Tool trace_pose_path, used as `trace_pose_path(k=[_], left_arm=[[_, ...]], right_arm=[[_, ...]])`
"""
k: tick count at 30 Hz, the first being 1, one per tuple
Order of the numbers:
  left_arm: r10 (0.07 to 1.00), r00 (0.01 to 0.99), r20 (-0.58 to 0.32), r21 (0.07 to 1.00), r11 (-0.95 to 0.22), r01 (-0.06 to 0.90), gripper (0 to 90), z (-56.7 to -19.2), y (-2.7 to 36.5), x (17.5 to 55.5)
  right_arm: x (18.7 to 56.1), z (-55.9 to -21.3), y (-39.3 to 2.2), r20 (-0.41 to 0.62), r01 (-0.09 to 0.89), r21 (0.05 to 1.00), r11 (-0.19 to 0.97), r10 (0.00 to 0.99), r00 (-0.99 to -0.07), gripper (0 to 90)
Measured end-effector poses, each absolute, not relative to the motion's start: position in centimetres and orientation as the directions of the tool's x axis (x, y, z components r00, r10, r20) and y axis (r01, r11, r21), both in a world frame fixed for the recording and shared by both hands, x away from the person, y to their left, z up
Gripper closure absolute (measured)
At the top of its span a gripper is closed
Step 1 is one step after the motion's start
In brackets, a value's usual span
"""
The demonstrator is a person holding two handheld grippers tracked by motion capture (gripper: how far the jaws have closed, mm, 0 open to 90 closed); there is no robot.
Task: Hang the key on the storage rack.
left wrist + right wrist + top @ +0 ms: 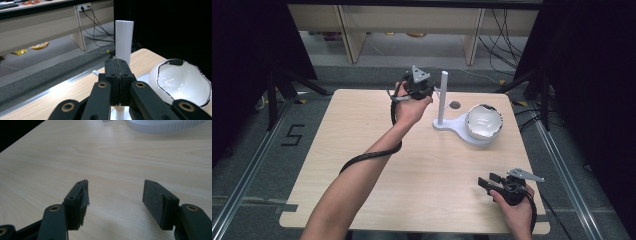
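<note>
Left fingers: your left gripper has its fingers pressed flat together. I see nothing held between them.
Left gripper place: you hold it up over the far side of the bench, just beside the post. In the left gripper view the post rises right behind the fingertips. I cannot tell if they touch it.
Right fingers: your right gripper has its fingers wide apart, with bare bench between them.
Right gripper place: it is low at the near right corner of the bench, well apart from the stand.
Post: white, upright, on a flat white stand at the far right part of the bench.
Bowl: white with a dark wavy rim. It sits on the stand, to the right of the post.
Hole: a small round dark spot in the bench, just behind the stand.
</note>
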State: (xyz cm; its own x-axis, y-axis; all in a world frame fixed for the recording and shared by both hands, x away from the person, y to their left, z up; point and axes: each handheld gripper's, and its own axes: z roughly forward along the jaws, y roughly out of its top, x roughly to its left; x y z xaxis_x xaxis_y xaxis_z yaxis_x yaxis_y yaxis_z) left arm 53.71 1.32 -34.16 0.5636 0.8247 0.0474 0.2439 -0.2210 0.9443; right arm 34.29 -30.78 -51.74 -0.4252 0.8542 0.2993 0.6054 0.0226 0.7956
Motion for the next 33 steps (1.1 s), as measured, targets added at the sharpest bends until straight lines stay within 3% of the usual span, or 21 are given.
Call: trace_pose_path(k=[7, 12, 17, 21, 25, 29, 33], left_arm=[[0.81, 0.58, 0.081, 0.945, -0.248, 0.214, 89.5, -34.2, 0.6, 53.7], [0.804, 0.587, 0.09, 0.951, -0.246, 0.19, 86.9, -34.3, 1.0, 53.3], [0.783, 0.611, 0.114, 0.957, -0.252, 0.143, 65.5, -34.3, 2.9, 51.5], [0.736, 0.668, 0.109, 0.966, -0.236, 0.103, 38.9, -36.2, 6.8, 48.3], [0.745, 0.651, 0.147, 0.957, -0.274, 0.098, 29.3, -40.2, 12.3, 44.4], [0.8, 0.59, 0.113, 0.953, -0.256, 0.164, 26.7, -46.1, 19.4, 39.7], [0.867, 0.498, 0.029, 0.959, -0.165, 0.23, 28.1, -50.8, 23.8, 35.3]], right_arm=[[34.3, -51.7, -30.8, 0.296, 0.606, 0.795, 0.025, 0.856, -0.425, 38.5], [34.2, -51.9, -30.5, 0.357, 0.615, 0.788, -0.028, 0.835, -0.419, 38.5], [34.1, -51.7, -30.5, 0.363, 0.63, 0.776, -0.029, 0.837, -0.41, 38.5], [34.1, -51.8, -30.5, 0.361, 0.616, 0.787, -0.034, 0.835, -0.415, 38.5], [33.9, -51.7, -30.4, 0.367, 0.624, 0.781, -0.033, 0.832, -0.415, 38.4], [34.2, -51.8, -30.7, 0.334, 0.583, 0.812, -0.009, 0.827, -0.452, 37.7], [34.2, -51.9, -30.7, 0.319, 0.559, 0.829, -0.019, 0.837, -0.444, 37.0]])
